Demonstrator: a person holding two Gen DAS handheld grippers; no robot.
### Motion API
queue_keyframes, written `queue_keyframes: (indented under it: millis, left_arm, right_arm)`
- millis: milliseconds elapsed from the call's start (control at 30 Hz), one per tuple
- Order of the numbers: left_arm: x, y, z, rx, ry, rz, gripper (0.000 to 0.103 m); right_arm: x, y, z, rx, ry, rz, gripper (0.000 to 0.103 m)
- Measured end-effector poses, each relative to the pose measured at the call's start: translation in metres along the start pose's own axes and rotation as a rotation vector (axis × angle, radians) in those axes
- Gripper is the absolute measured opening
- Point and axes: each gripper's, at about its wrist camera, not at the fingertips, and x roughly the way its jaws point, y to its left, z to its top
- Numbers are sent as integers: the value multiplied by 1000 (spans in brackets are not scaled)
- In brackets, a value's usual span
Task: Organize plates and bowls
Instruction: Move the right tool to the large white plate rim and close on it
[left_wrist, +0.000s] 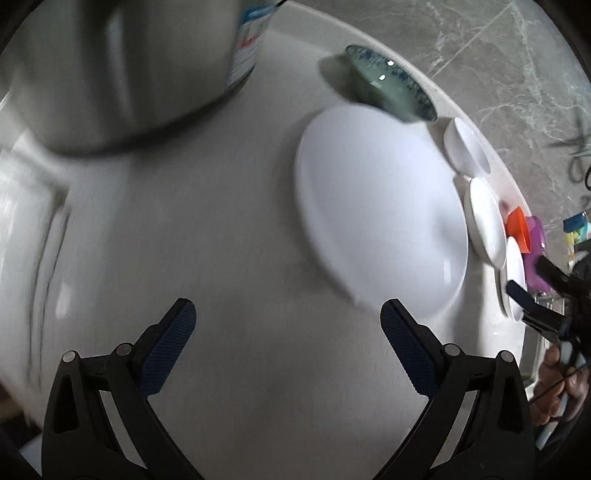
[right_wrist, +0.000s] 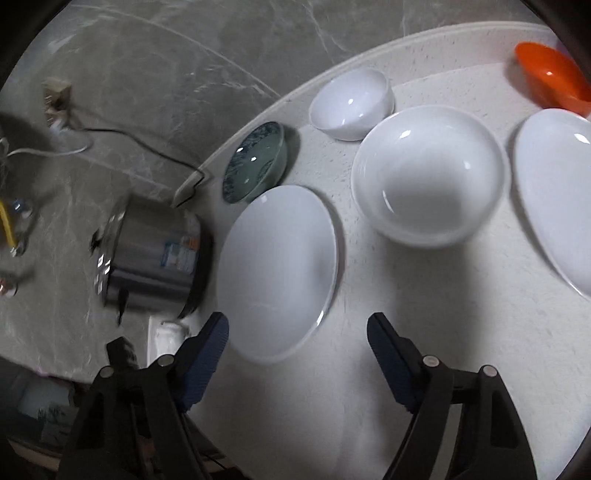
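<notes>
Nearest the right wrist camera, the right gripper hangs with fingers spread wide and empty above the speckled white tabletop. Just ahead of its left finger lies the flat round white plate. Taking that plate as landmark: the wide white bowl sits close on its right, the small white bowl beyond that, the green-blue glazed bowl touching its far edge, and the steel pot on its left. A second white plate and an orange bowl stand farther right. The left gripper, fingers likewise released, hovers near the same plate.
</notes>
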Motion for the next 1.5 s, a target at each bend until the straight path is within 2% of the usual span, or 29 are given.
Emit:
queue_keyframes:
  millis: [100,200,333,500,700,800,967,1100,1167,1233,1300,1367,1500]
  left_arm:
    - [11,-4,21,54,-19,-15,100]
    - [23,-8,47,95,-4,-30,86]
    - [32,-2,62,110,23,-56,75]
    - [45,-16,79,129,26,-73,75]
    - [55,-27,96,162,45,-86,75]
    - [58,-27,105,166,63,-95,75]
    - [62,-31,112,201,103,-129,72]
    - [63,-33,114,208,104,-135,72]
    - [64,-36,116,208,103,-143,64]
    - [66,-35,116,204,113,-165,41]
    - [69,-39,117,217,102,-150,31]
    - [69,-39,117,221,104,-151,30]
    - [69,-35,117,211,114,-159,30]
  right_arm:
    - [21,-10,10,80,-31,36,72]
    - [37,-20,15,140,-26,88,72]
    - [54,-25,19,121,11,88,69]
    - [60,-32,25,109,-4,103,64]
    - [68,-39,34,98,20,110,60]
    - [75,-43,36,102,58,130,59]
    - [84,-45,38,90,120,212,59]
    - [87,-47,41,90,139,228,59]
    - [89,-45,42,82,146,223,59]
    - [91,-43,43,80,158,218,56]
    - [94,-42,43,74,166,205,46]
    - [97,-41,44,83,174,195,41]
    - [97,-44,44,106,169,202,41]
